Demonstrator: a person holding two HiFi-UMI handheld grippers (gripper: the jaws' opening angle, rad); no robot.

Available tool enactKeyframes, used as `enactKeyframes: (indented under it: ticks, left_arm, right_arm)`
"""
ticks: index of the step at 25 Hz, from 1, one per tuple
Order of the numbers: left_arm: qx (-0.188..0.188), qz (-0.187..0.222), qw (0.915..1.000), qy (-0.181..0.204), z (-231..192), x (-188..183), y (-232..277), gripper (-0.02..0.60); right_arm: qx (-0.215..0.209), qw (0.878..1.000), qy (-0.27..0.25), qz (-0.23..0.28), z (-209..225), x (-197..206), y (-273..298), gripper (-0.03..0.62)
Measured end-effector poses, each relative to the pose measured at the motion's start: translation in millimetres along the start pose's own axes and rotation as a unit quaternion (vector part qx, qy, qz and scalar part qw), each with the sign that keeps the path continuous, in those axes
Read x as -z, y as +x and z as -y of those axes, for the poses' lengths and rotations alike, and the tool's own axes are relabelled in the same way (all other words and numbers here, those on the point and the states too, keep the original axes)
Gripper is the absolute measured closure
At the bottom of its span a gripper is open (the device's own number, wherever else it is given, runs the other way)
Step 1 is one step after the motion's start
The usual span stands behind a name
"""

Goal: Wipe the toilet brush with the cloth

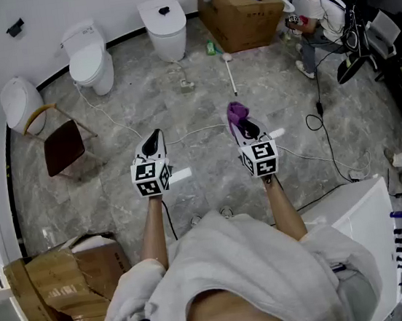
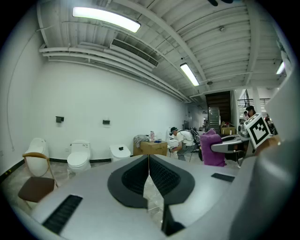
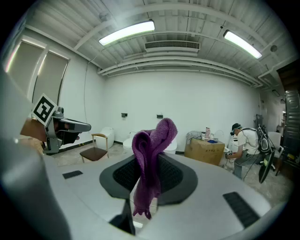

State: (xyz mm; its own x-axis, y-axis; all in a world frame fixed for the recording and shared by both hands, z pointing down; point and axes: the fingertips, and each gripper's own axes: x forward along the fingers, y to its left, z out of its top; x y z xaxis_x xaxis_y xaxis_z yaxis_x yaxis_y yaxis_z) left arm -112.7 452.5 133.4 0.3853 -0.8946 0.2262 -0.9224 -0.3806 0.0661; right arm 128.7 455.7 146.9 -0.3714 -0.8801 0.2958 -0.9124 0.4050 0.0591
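Note:
A purple cloth (image 1: 235, 112) sticks up from my right gripper (image 1: 240, 123), which is shut on it. In the right gripper view the cloth (image 3: 151, 161) hangs folded over between the jaws of the right gripper (image 3: 149, 159). My left gripper (image 1: 155, 135) is held level beside it, shut and holding nothing; its jaws meet in the left gripper view (image 2: 149, 161). The white toilet brush (image 1: 231, 73) lies on the floor ahead of the right gripper, well apart from both. From the left gripper view, the cloth (image 2: 212, 148) shows at the right.
Three white toilets (image 1: 90, 57) (image 1: 165, 24) (image 1: 20, 100) stand along the far wall. A brown chair (image 1: 62, 146) sits left, a cardboard box (image 1: 243, 15) at the back, another box (image 1: 63, 283) near left. A person (image 1: 317, 13) crouches far right. Cables (image 1: 332, 153) cross the floor.

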Motion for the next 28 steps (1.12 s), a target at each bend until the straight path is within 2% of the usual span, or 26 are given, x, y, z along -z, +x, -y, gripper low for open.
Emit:
enactKeyframes:
  ticks: [14, 28]
  left_arm:
    - [0.001, -0.009, 0.9999, -0.009, -13, 14, -8, 0.56]
    - [0.028, -0.024, 0.9992, -0.017, -61, 31, -11, 0.56]
  right_arm:
    - [-0.007, 1.0, -0.002, -0.011, -17, 3, 6, 0.487]
    - [0.0, 1.0, 0.003, -0.023, -68, -1, 34, 0.487]
